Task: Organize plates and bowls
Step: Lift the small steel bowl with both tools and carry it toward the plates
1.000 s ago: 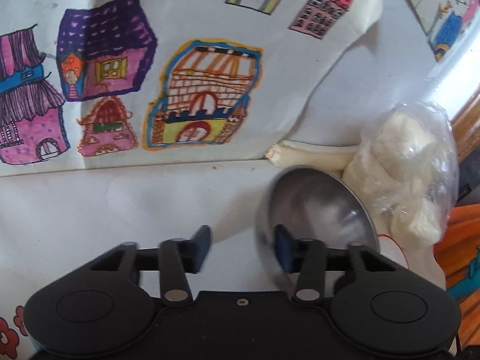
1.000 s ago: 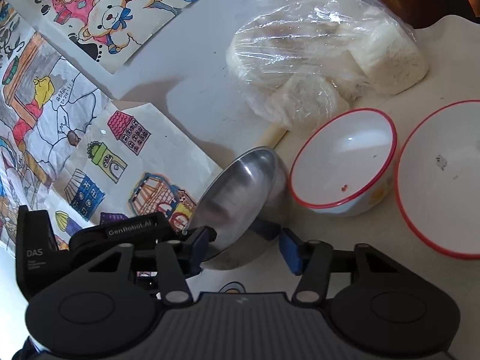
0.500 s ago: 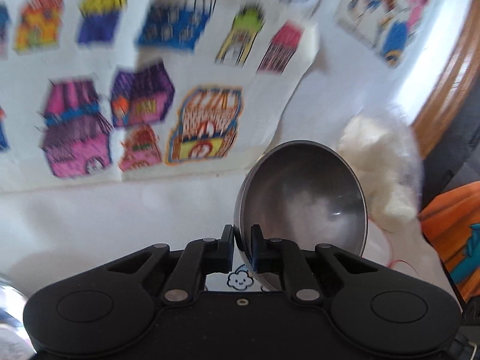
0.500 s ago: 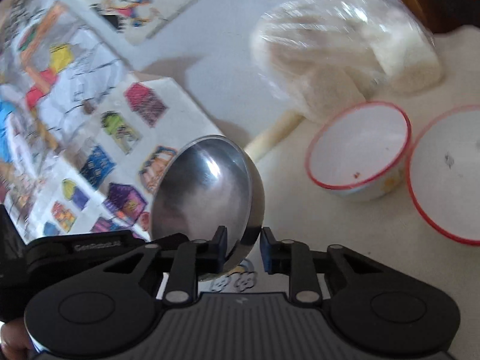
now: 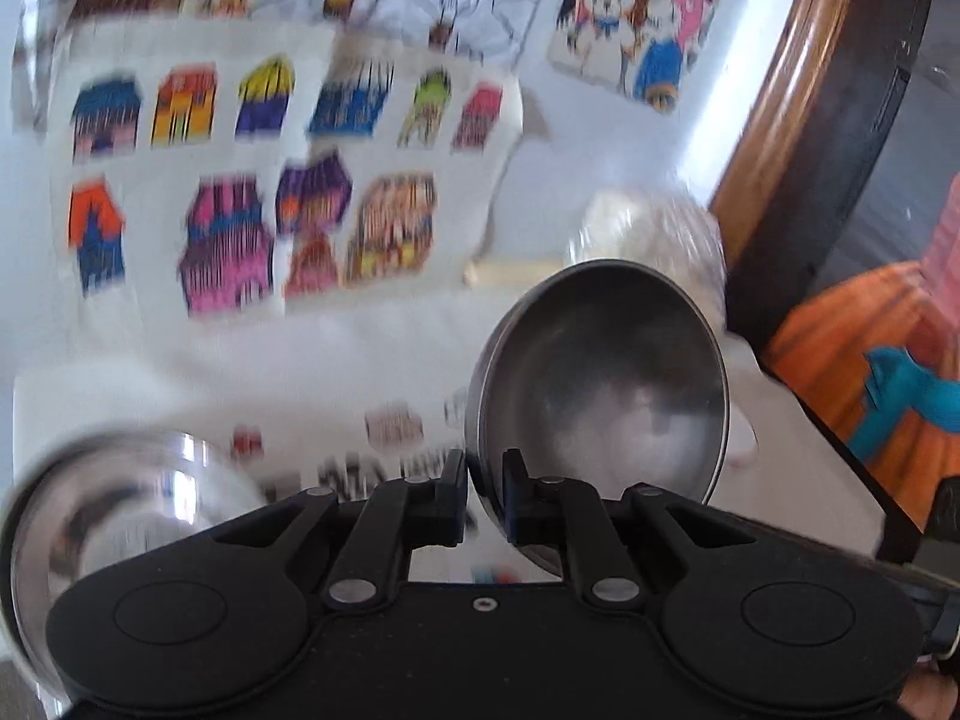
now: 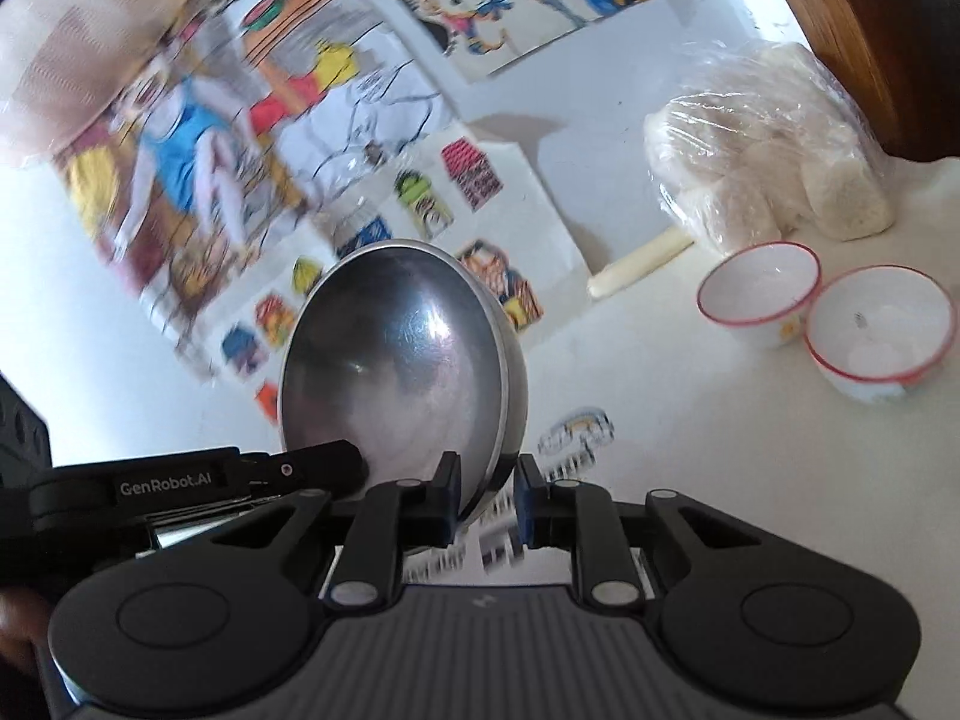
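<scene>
Steel bowl (image 5: 600, 384) lifted off bench (image 6: 690, 438).
Left tongs (image 5: 483, 489) and right tongs (image 6: 486, 495) just closed, both pinching rim; ready for stacking.

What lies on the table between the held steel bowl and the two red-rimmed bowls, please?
In the right wrist view, only bare white tabletop separates the steel bowl from the red-rimmed bowls.

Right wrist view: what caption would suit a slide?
Right gripper grips a steel bowl by its rim, beside two red-rimmed bowls.
</scene>
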A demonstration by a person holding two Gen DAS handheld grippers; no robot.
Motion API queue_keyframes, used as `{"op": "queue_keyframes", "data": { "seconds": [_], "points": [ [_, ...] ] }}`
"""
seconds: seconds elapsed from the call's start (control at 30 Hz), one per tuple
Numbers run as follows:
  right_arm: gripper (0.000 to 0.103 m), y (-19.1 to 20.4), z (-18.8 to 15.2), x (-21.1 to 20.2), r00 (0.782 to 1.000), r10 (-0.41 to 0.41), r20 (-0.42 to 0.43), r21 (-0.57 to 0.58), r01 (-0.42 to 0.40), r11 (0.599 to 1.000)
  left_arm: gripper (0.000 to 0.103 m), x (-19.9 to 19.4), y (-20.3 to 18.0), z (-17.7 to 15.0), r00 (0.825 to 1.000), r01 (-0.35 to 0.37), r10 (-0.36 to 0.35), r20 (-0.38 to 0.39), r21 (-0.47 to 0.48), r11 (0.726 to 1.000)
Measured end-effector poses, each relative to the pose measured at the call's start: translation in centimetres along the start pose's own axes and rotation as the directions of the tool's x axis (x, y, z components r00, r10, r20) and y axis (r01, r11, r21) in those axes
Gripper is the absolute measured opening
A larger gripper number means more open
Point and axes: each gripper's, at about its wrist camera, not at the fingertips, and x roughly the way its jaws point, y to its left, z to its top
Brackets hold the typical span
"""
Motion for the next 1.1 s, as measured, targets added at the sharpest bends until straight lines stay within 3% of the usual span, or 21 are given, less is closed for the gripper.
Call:
{"op": "queue_keyframes", "data": {
  "seconds": [0.23, 0.4, 0.83, 1.1],
  "points": [
    [0.021, -0.2, -2.8, -2.8, 0.988, -0.003, -0.154, -0.044, -0.004, 0.999, 0.013, -1.0, 0.0, -4.5, 0.994, 0.007, -0.002, -0.110, 0.043, 0.999],
    [0.022, -0.5, -4.3, -4.3, 0.979, 0.003, -0.202, -0.051, -0.013, 0.999, 0.015, -2.1, 0.6, -6.4, 0.986, 0.016, -0.007, -0.169, 0.050, 0.999],
    [0.028, 0.3, -6.7, -4.1, 0.932, 0.056, -0.359, -0.005, -0.062, 0.998, 0.018, -2.5, 2.3, -8.3, 0.965, -0.008, 0.018, -0.261, 0.039, 0.999],
    [0.030, 0.9, -7.2, -3.3, 0.919, 0.076, -0.386, 0.001, -0.083, 0.997, 0.020, -2.7, 2.8, -8.3, 0.960, -0.043, 0.050, -0.276, 0.034, 0.999]
  ]
}}
